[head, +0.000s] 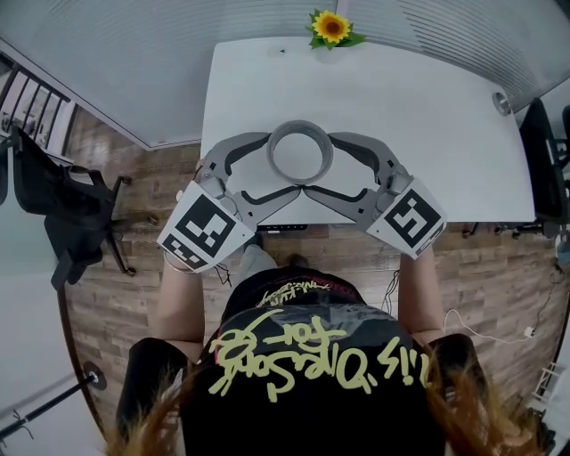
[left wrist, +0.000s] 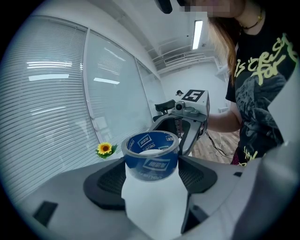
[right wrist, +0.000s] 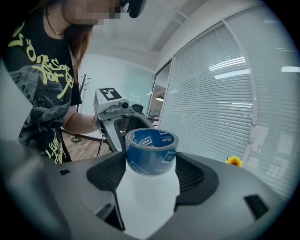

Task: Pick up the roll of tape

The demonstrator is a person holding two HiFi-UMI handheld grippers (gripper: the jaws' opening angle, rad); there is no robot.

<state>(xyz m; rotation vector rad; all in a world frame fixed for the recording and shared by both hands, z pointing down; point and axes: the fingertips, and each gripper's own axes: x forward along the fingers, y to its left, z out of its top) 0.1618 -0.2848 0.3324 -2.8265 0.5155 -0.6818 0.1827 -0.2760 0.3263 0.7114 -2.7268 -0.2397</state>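
Two grippers, left [head: 284, 162] and right [head: 318, 162], clamp the roll of tape [head: 300, 126] on the tabletop [head: 427, 116], jaws wide; best raise both together, level.

Room notes:
- Floor [head: 134, 267]: wood planks, brown, mixed tones.
- White table [head: 427, 116]: rectangular, far edge against glass wall; round grommet [head: 501, 102] near right corner.
- Sunflower [head: 331, 27]: at middle of table's far edge.
- Glass walls with horizontal blinds [left wrist: 51, 108], slats shut, pale grey.
- Black office chair [head: 62, 205] on floor left of table; second dark chair [head: 543, 160] at right end.
- Ceiling light strip [left wrist: 197, 33]: lit.
- White cable [head: 472, 329] trailing on floor, right side.
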